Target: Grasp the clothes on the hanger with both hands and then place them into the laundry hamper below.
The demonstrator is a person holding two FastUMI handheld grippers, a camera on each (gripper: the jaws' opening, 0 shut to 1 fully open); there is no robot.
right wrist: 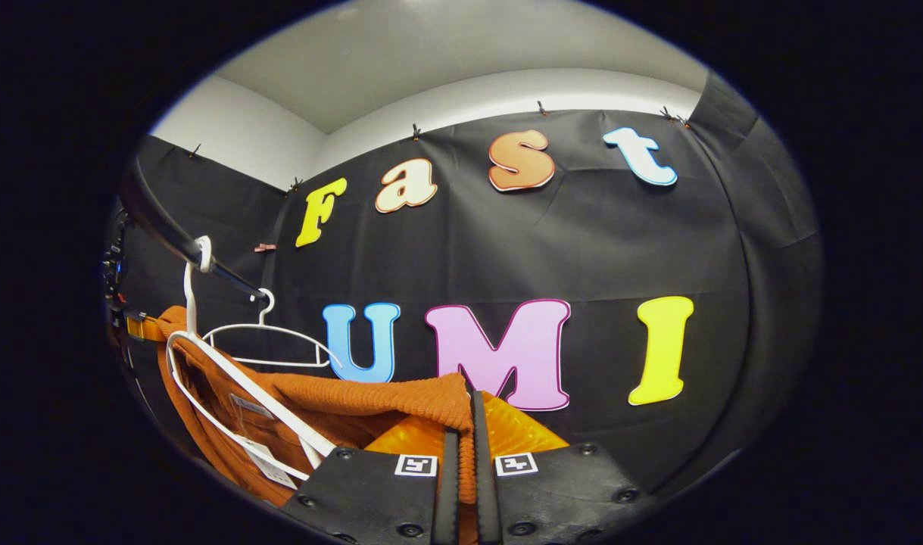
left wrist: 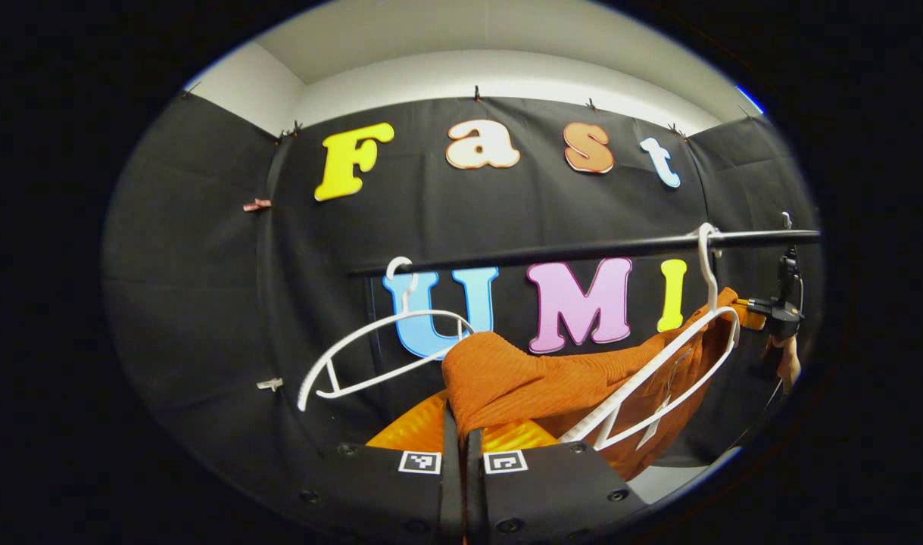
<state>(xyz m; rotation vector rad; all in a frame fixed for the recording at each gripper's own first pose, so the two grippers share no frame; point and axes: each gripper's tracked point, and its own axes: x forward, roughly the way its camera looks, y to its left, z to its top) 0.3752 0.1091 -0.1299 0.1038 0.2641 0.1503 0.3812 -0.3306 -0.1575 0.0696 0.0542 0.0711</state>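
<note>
Between both closed grippers [left wrist: 455, 446] [right wrist: 461, 454], orange garment [left wrist: 522, 378].

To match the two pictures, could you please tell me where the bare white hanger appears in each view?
Left gripper view: the bare white hanger hangs from the black rail, left of centre, beside the orange garment.
Right gripper view: it hangs at mid-left, small and farther off, above the garment.
Shared landmark: the second white hanger, with the orange garment draped partly over it.
</note>
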